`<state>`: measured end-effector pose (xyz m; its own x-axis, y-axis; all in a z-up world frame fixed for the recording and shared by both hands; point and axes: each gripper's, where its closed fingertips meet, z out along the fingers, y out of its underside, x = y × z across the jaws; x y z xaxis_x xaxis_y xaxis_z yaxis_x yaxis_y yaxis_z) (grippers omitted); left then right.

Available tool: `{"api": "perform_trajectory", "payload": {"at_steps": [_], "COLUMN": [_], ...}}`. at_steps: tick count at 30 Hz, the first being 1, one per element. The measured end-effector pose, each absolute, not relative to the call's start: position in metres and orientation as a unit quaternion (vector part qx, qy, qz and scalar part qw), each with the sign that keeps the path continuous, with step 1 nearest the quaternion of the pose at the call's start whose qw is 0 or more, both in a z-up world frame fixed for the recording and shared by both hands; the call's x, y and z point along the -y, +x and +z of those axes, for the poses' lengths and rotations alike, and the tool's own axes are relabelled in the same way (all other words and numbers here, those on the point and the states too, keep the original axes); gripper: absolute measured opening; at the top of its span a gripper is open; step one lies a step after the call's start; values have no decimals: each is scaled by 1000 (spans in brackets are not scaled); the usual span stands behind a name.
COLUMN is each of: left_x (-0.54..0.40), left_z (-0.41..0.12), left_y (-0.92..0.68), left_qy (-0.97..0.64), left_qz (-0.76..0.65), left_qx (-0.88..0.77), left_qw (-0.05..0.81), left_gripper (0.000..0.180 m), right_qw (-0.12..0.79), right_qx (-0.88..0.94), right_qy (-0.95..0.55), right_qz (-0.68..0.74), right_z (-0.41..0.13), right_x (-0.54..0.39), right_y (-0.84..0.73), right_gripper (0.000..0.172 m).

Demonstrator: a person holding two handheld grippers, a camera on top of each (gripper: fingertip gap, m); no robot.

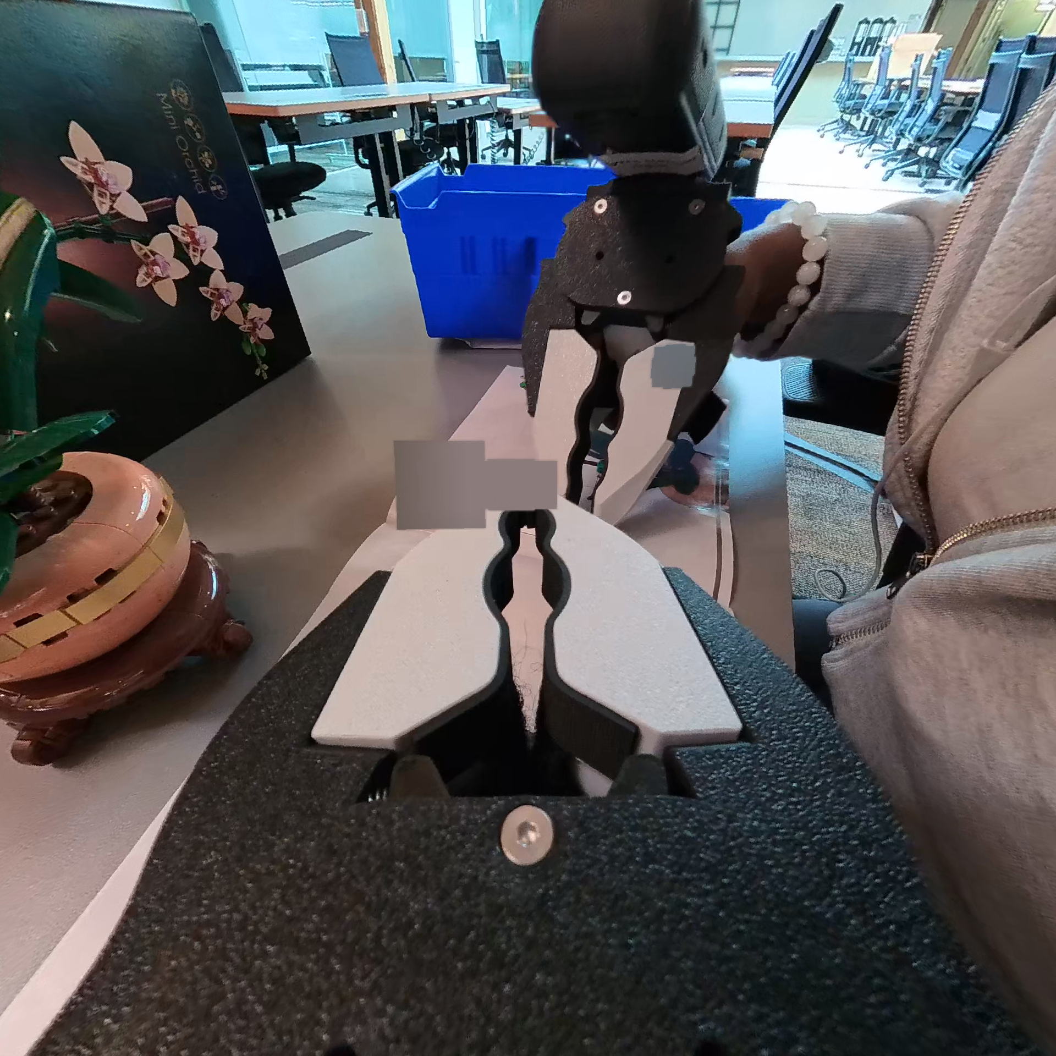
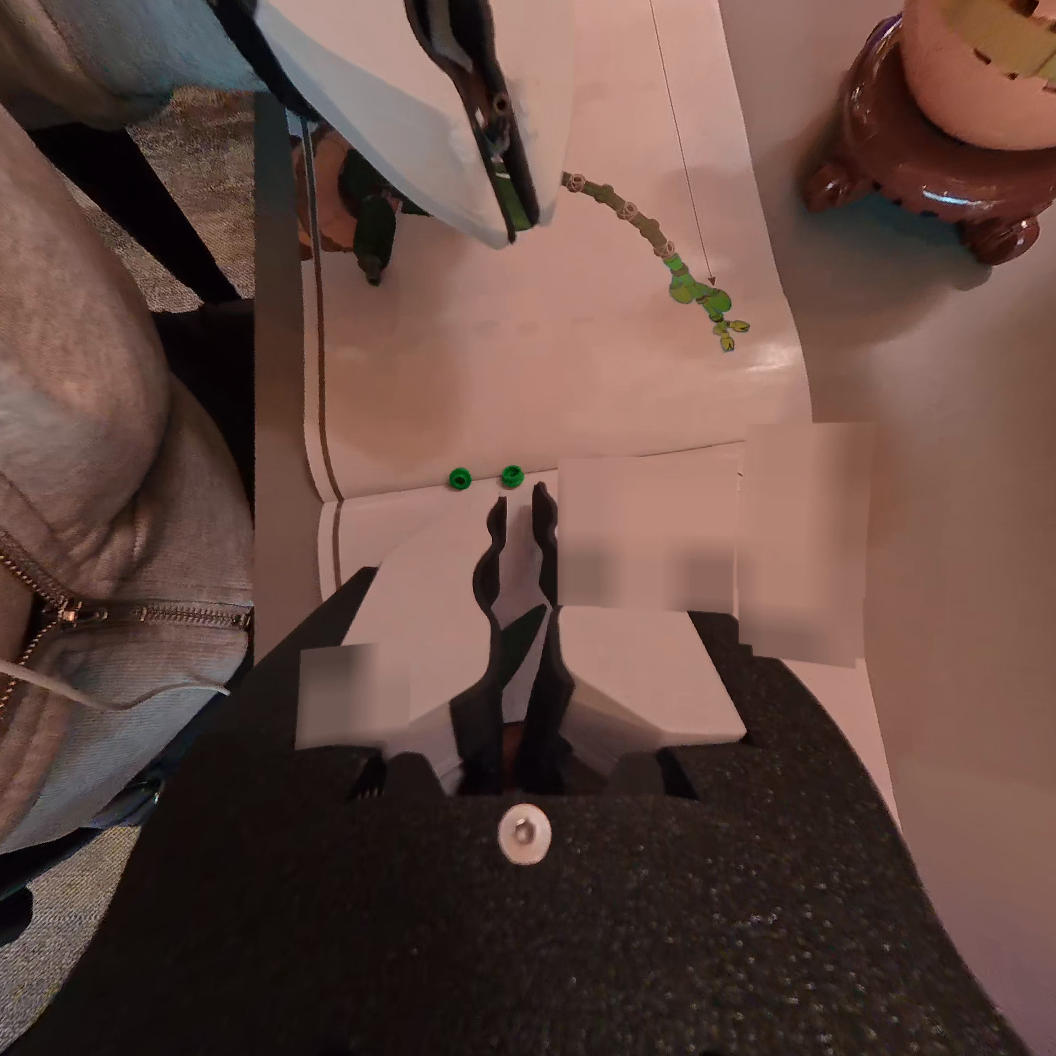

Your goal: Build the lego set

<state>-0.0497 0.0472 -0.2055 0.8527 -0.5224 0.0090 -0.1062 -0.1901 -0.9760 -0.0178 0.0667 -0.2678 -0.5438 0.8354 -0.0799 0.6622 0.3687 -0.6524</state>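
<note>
Beside two green rings (image 2: pixel 486 478), right tongs (image 2: pixel 520 497) parted, printed page (image 2: pixel 514 371) partly blurred

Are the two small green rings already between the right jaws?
No: both green rings lie on the open booklet just beyond the right gripper, whose parted jaws hold nothing.

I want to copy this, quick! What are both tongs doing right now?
Left tongs: closed on a small green piece.
Right tongs: open, holding nothing, close to two green rings.
</note>
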Motion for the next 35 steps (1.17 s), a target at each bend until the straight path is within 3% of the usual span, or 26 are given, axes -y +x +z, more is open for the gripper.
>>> {"api": "perform_trajectory", "payload": {"at_steps": [1, 25, 29, 35], "left_x": [-47, -48, -48, -50], "left_z": [-206, -209, -208, -207], "left_y": [-50, -48, -48, -51], "left_qy": [-752, -756, -756, -756], "left_qz": [-172, -163, -163, -162], "left_qx": [-210, -220, -218, -206], "left_qw": [600, 595, 595, 600], "left_gripper": [4, 4, 4, 4], "right_qw": [136, 116, 121, 106], "right_qx": [815, 842, 780, 499], "right_qy": [-457, -449, -491, -519], "right_qz": [328, 278, 368, 686], "right_z": [-267, -278, -265, -178], "right_x": [-65, -59, -64, -80], "right_y": [-18, -24, -24, -31], "right_gripper": [8, 6, 6, 5]}}
